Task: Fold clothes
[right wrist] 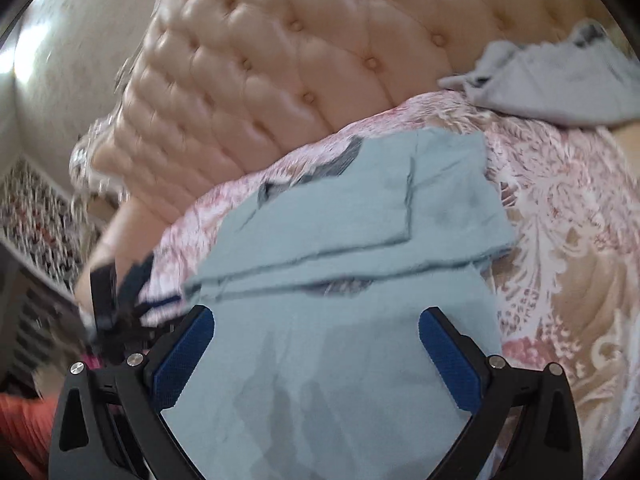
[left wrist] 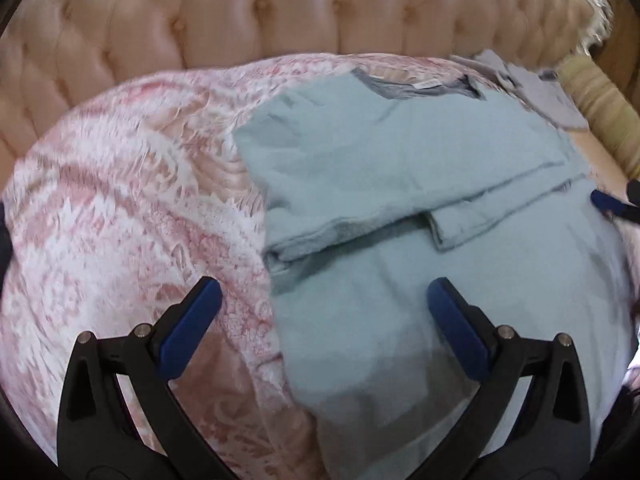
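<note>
Both grippers, left (left wrist: 324, 300) and right (right wrist: 316, 328), are hovering with jaws spread over the blue shirt (left wrist: 400, 152). Only the right view's lower left is showing an orange sleeve (right wrist: 24, 428); no writing is legible.

Half-folded teal shirt (left wrist: 400, 184) on pink patterned bedspread (left wrist: 120, 200)

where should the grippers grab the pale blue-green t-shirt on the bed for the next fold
Probably the pale blue-green t-shirt at its near bottom hem, one corner per gripper, from the near side. Both sleeves are already folded inward across the chest, leaving a long flat strip running toward the tufted beige headboard. The left gripper and right gripper are both open above the lower body.
</note>
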Demonstrator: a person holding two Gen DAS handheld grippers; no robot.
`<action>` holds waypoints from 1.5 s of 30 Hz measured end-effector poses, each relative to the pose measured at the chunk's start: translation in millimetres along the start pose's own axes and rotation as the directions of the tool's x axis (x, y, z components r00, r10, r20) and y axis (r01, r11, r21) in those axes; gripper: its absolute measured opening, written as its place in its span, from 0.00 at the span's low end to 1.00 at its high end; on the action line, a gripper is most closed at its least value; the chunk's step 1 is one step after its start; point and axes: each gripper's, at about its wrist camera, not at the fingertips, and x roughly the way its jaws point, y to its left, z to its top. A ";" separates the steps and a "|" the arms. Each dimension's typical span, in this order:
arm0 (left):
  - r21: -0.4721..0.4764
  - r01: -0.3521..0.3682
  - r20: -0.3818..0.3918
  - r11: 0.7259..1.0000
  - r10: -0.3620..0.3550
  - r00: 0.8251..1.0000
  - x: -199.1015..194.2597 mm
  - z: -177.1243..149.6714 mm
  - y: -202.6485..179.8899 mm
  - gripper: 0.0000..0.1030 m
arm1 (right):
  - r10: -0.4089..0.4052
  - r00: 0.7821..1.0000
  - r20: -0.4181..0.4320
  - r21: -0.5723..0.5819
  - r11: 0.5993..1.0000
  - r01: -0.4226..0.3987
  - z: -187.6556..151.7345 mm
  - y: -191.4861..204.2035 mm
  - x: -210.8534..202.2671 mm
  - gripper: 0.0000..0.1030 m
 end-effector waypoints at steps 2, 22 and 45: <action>0.014 -0.038 0.022 0.999 0.038 0.999 -8.9 0.9 -3.0 1.00 | 0.011 1.000 0.024 0.047 0.999 -0.012 7.6 -4.5 3.1 1.00; 0.010 -0.139 0.056 0.990 0.138 0.989 -28.1 -13.0 21.6 1.00 | -0.371 0.928 0.023 -0.121 0.921 0.371 -15.6 27.1 -3.5 1.00; 0.037 -0.111 0.079 0.993 0.108 0.991 -55.7 -38.5 -3.4 1.00 | -0.355 0.935 0.020 -0.257 0.901 0.348 -90.4 84.3 -24.5 1.00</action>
